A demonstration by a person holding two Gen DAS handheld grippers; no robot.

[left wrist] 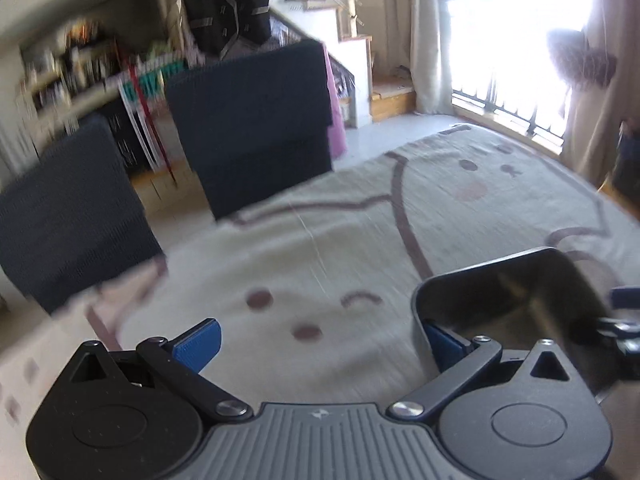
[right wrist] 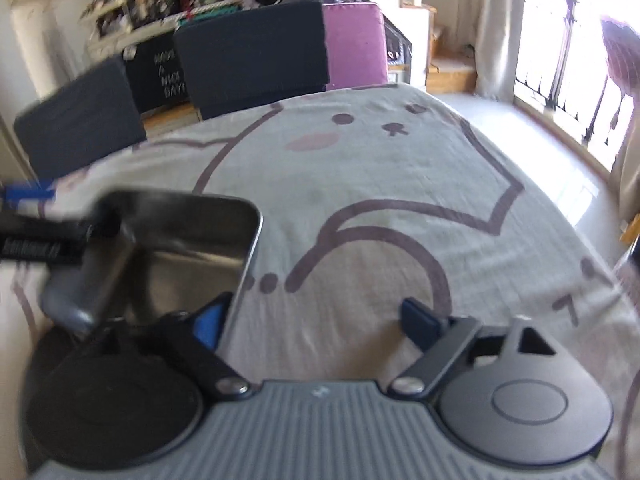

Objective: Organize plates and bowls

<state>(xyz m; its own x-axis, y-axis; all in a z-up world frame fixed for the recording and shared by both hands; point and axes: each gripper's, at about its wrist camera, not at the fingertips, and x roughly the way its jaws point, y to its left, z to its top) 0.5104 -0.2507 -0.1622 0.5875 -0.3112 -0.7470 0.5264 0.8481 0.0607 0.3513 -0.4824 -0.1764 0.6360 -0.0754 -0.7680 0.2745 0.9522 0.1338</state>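
A shiny rectangular metal tray (left wrist: 516, 296) with rounded corners lies on the cartoon-print tablecloth (left wrist: 340, 248), between my two grippers. My left gripper (left wrist: 320, 344) is open wide. Its right blue pad (left wrist: 442, 342) sits just inside the tray's near-left rim, and its left pad (left wrist: 198, 344) is over bare cloth. In the right wrist view the tray (right wrist: 188, 248) is at the left. My right gripper (right wrist: 313, 324) is open, with its left pad (right wrist: 208, 328) at the tray's near-right edge and its right pad (right wrist: 418, 320) over cloth. Neither gripper clamps the tray. Both views are blurred.
Two dark chairs (left wrist: 248, 120) (left wrist: 68, 216) stand at the table's far side, and a purple chair (right wrist: 354, 44) is beyond them. Cluttered shelves (left wrist: 80, 64) fill the back left. A bright window with a railing (right wrist: 568, 64) is at the right.
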